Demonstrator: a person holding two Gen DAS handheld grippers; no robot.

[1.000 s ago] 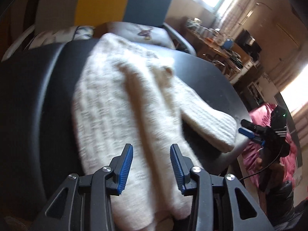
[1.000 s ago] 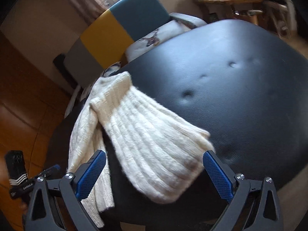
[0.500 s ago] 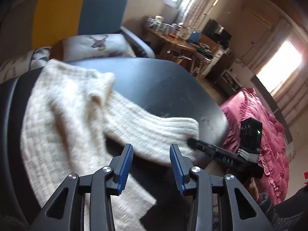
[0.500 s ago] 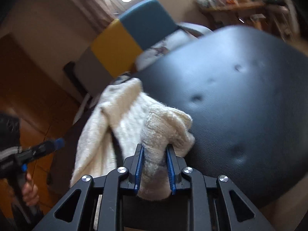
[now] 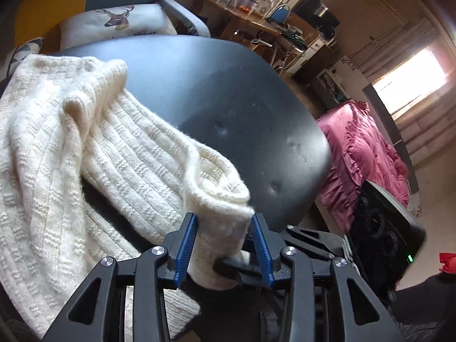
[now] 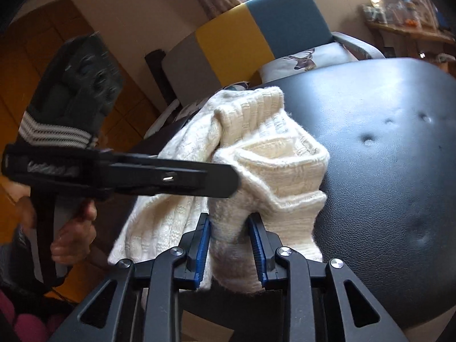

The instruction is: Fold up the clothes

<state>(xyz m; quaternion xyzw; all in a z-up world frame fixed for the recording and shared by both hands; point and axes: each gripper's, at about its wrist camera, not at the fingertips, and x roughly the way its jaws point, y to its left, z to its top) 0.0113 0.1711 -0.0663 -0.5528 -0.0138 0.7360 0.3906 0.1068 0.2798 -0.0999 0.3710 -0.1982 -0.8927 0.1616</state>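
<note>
Seen from the left wrist, a cream knitted sweater (image 5: 94, 156) lies spread over the left side of a black padded table (image 5: 233, 97), its sleeve cuff (image 5: 222, 213) standing between the spread blue pads of the left gripper (image 5: 225, 249), which do not visibly press it, while a pink bedspread (image 5: 362, 165) shows beyond the table's edge. Meanwhile, the right wrist view shows the right gripper (image 6: 231, 249) pinching the bunched cuff (image 6: 236, 245) as its jaws ease slightly apart, with the left gripper's black finger reaching in from the left to the wool and a deer-print cushion (image 6: 305, 59) behind on a yellow-and-blue chair (image 6: 256, 28).
</note>
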